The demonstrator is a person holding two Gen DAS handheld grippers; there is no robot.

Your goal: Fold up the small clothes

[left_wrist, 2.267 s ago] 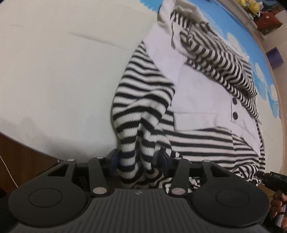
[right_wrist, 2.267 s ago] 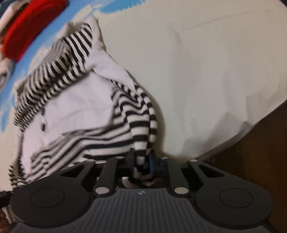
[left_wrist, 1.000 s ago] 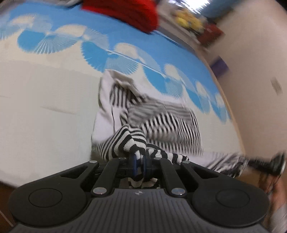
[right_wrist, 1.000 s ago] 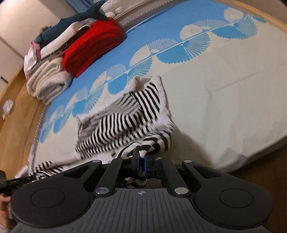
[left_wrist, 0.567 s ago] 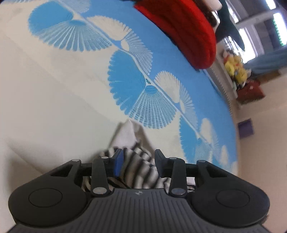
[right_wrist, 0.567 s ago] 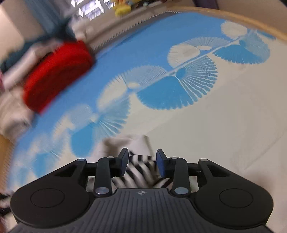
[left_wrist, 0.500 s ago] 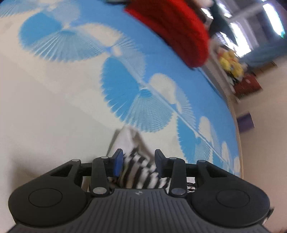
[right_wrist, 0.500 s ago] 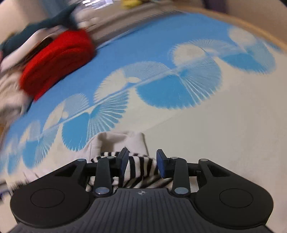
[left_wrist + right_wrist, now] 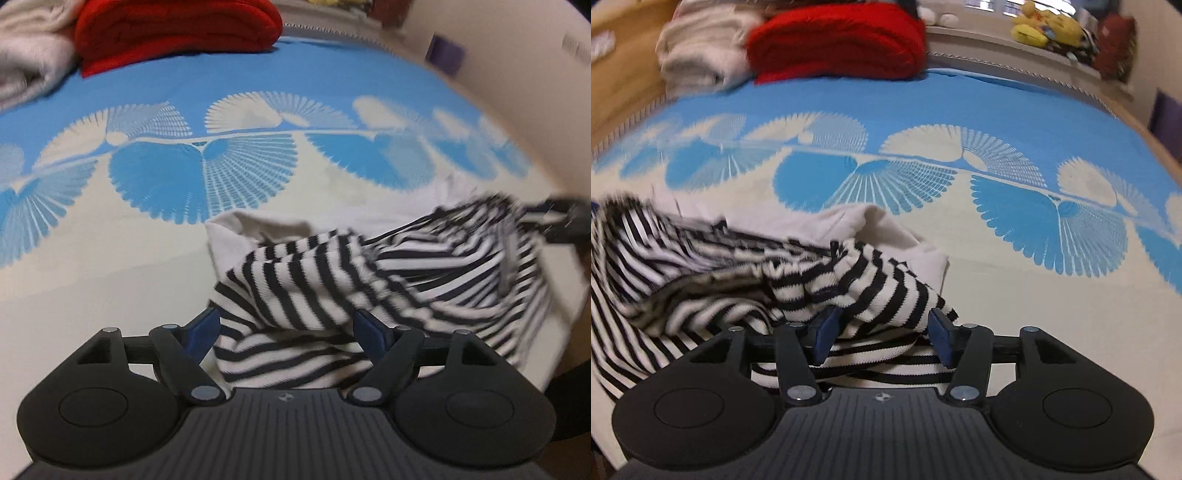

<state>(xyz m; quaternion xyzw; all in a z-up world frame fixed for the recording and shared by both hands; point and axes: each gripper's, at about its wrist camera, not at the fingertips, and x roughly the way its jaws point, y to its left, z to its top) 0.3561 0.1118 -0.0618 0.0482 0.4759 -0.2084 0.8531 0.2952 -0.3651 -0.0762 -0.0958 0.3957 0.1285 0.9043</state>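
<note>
The far side of the striped top (image 9: 461,266) is smeared with blur. The other claw (image 9: 565,221) is fuzzy at the picture's edge. The red blanket (image 9: 838,40) is cut off on top.

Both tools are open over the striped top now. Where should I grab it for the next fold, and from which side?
Judging from its pose, take the striped top at the rounded folded edge nearest the cameras. The right tool and left tool already straddle that bulge with jaws wide. Come in low from the near side, since the fold stands proud there and the white lining lies flat behind.
</note>
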